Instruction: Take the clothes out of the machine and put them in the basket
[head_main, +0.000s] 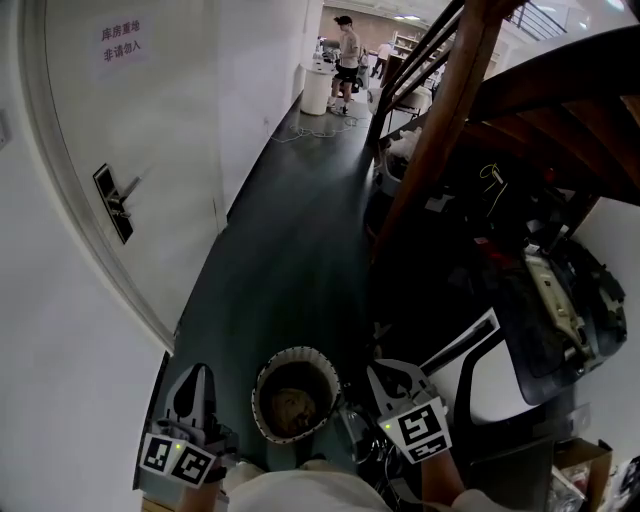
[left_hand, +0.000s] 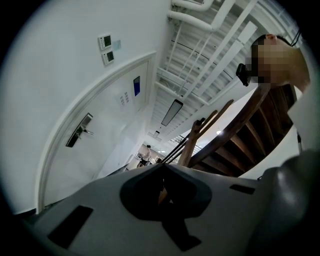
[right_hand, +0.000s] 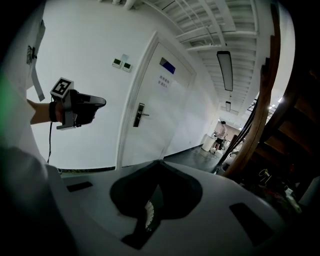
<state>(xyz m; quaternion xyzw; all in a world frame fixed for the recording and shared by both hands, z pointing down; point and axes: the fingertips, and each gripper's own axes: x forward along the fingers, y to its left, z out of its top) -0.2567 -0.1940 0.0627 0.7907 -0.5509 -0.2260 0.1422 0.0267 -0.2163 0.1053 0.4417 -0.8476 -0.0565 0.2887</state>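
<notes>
A dark corridor floor (head_main: 290, 250) runs past a white door (head_main: 130, 130), left. Below, the left gripper (head_main: 199, 372) has its jaws together, empty. Beside it, a round basket (head_main: 300, 350) holds crumpled clothes (head_main: 292, 405). The right gripper (head_main: 376, 373) is likewise closed on nothing. A wooden staircase (head_main: 520, 110) rises right.
</notes>
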